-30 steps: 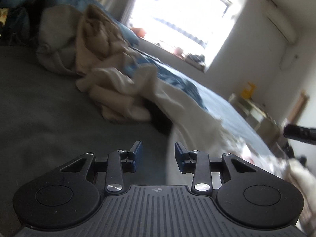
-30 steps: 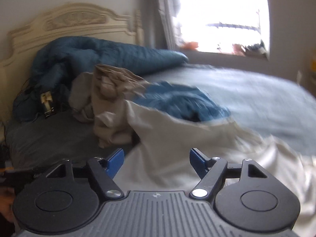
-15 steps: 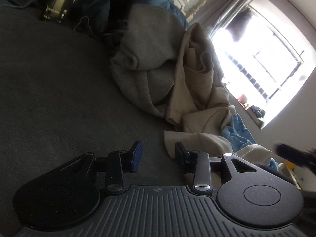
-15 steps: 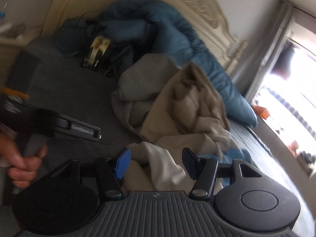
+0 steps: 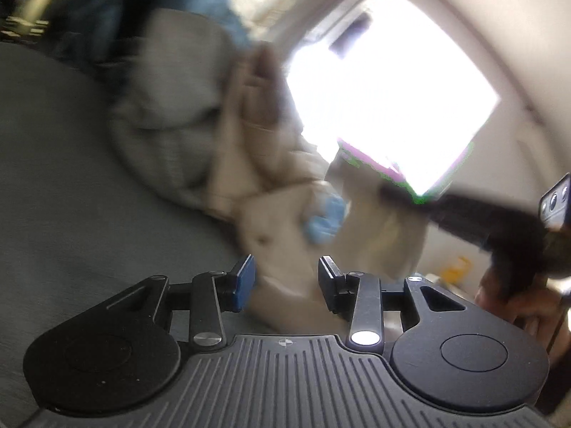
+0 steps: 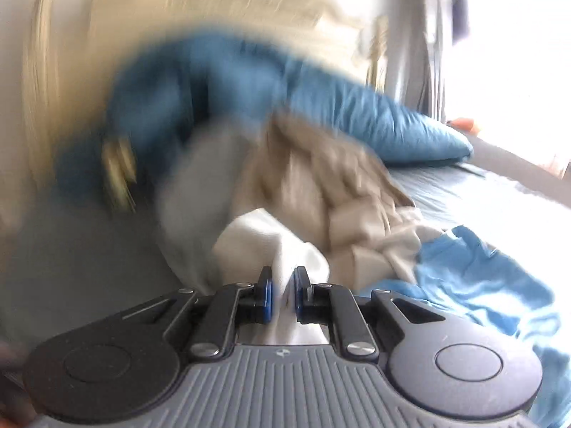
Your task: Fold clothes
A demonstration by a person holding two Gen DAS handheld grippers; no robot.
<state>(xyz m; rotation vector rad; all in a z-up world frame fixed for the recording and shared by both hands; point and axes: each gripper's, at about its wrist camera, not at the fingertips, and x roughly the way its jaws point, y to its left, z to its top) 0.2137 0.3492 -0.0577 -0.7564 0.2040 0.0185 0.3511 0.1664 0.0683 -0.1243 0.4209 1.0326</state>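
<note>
Now cream garment (image 6: 274, 246) is pinched between right gripper (image 6: 283, 294) jaws.

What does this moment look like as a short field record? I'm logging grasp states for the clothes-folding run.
surface: grey bed sheet
right gripper: shut on white cloth
left gripper: open, fingers either side of beige cloth, not clamped
pile: grey garment, tan garment, light blue garment
behind pile: blue duvet
image quality: heavy motion blur in both views
</note>
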